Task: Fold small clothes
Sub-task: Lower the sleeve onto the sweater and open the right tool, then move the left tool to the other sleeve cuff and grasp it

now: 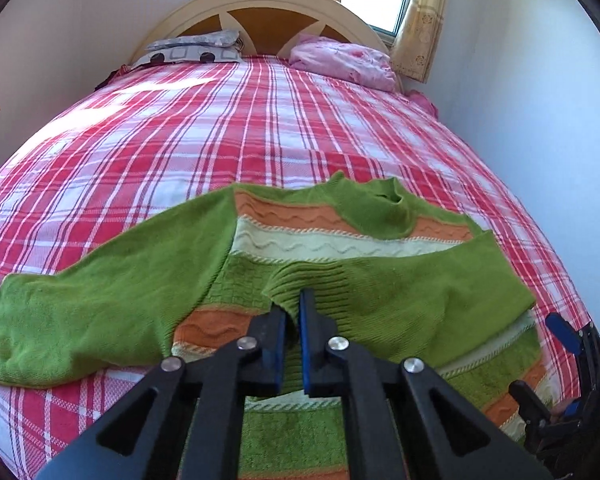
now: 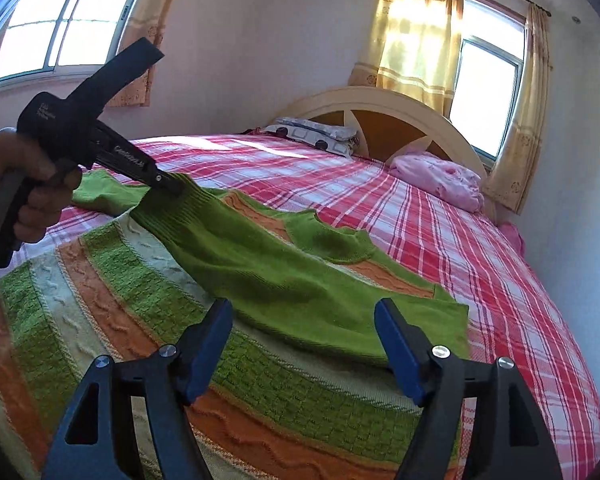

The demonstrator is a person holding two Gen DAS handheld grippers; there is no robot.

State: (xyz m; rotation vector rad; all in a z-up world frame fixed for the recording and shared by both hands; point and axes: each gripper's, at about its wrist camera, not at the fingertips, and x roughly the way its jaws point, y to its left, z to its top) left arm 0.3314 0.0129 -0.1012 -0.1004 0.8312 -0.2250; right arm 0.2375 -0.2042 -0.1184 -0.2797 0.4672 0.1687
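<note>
Left tongs [image 1: 293,312]: pads together, clamped on the ribbed cuff [image 1: 300,280] of the sweater's sleeve; from the right wrist view the same tongs [image 2: 175,188] pinch that cuff, raised a little above the sweater's body, with a hand [image 2: 23,184] gripping the handle. Right tongs [image 2: 304,344]: pads apart, nothing between them, hovering over the lower striped part of the sweater, just beside the sleeve's near edge; no contact visible. In the left wrist view the right tongs [image 1: 572,340] show at the right margin, beside the sweater's edge. Sweater [image 1: 340,240]: green knit with orange and cream bands, lying front-up on the bed, near the foot end. The gripped sleeve [image 2: 283,276] is drawn diagonally across the chest; the other sleeve [image 1: 79,304] lies stretched out flat to the left on the plaid sheet. Neck opening [image 1: 392,196] points toward the headboard. Bed [image 1: 259,120]: red-and-white plaid sheet. At its head, well apart from the sweater: a grey patterned pillow [image 1: 195,48], a pink bundle [image 1: 348,62], a curved headboard [image 1: 259,4]. Yellow curtains [image 2: 416,36] hang at the window behind.
</note>
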